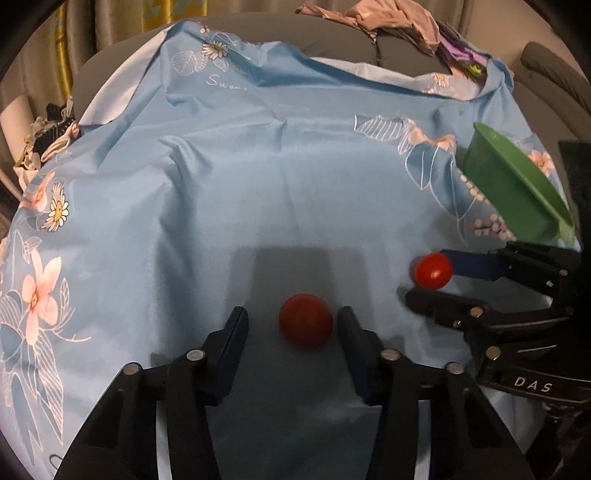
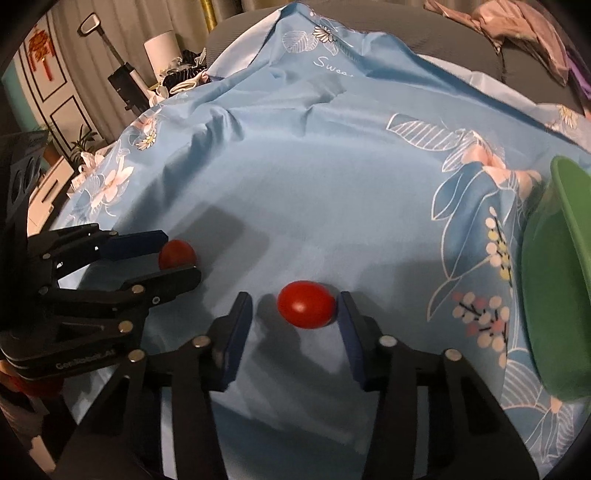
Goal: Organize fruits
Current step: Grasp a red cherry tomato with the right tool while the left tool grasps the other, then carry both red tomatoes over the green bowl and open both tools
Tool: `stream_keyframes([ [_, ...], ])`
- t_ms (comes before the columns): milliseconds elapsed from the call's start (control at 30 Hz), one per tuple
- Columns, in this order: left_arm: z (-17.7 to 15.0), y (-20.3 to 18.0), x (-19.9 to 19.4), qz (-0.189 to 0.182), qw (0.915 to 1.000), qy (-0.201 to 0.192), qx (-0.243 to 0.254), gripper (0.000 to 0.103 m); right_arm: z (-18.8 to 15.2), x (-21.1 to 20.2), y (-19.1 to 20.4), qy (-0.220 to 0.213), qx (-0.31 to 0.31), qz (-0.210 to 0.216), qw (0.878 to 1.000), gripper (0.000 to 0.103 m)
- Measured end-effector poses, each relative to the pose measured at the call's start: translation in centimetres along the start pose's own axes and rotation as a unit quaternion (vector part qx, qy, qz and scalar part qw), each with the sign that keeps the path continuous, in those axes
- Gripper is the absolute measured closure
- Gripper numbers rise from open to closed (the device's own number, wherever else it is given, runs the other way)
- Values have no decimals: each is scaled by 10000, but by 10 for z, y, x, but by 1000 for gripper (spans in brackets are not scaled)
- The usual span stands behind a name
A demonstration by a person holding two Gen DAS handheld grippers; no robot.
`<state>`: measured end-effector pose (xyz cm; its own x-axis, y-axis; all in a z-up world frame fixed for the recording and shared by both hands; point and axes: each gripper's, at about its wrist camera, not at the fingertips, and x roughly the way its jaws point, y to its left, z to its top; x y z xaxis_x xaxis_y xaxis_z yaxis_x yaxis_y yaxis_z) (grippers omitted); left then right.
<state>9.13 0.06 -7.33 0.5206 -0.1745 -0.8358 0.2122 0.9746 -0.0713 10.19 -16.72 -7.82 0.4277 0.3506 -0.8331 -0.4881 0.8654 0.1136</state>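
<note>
Two red cherry tomatoes lie on a light blue flowered cloth (image 1: pixel 258 177). One tomato (image 1: pixel 306 320) sits between the fingers of my left gripper (image 1: pixel 292 314), close to the right finger, with a clear gap on the left. The other tomato (image 2: pixel 306 304) lies between the fingers of my right gripper (image 2: pixel 295 298), against the right pad and apart from the left one. Both grippers are open and point down at the cloth. Each shows in the other's view: the right gripper (image 1: pixel 426 275) at the right, the left gripper (image 2: pixel 180 254) at the left, around its tomato (image 2: pixel 177 253).
A green bowl (image 1: pixel 491 173) stands on the cloth just right of the right gripper, also seen large at the right edge (image 2: pixel 546 295). Crumpled clothes (image 1: pixel 388 18) lie on the grey sofa behind. A lamp and clutter (image 2: pixel 159 48) stand beyond the cloth's left side.
</note>
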Motion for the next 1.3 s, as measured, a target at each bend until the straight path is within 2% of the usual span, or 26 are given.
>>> stream_keyframes([
  [67, 0, 0, -1, 37, 10000, -33, 37, 62, 1, 1, -1, -29, -12, -41, 10000, 68],
  [100, 0, 1, -1, 31, 10000, -41, 41, 63, 1, 1, -1, -42, -8, -49, 10000, 69],
  [167, 0, 1, -1, 37, 10000, -58, 57, 73, 1, 1, -2, -62, 3, -62, 10000, 73],
  [200, 0, 1, 0, 39, 9999, -70, 65, 75, 1, 1, -2, -68, -4, -85, 9999, 72],
  [733, -3, -4, -16, -120, 9999, -105, 31, 76, -7, -20, 3, -194, 63, 1, 9998, 73],
  [1067, -4, -19, -39, -176, 9996, -211, 100, 76, -15, -53, 1, -489, 145, -19, 9987, 73],
  [1300, 6, -39, -56, -243, 9986, -371, 272, 76, -20, -84, -11, -897, 308, -142, 9954, 73],
])
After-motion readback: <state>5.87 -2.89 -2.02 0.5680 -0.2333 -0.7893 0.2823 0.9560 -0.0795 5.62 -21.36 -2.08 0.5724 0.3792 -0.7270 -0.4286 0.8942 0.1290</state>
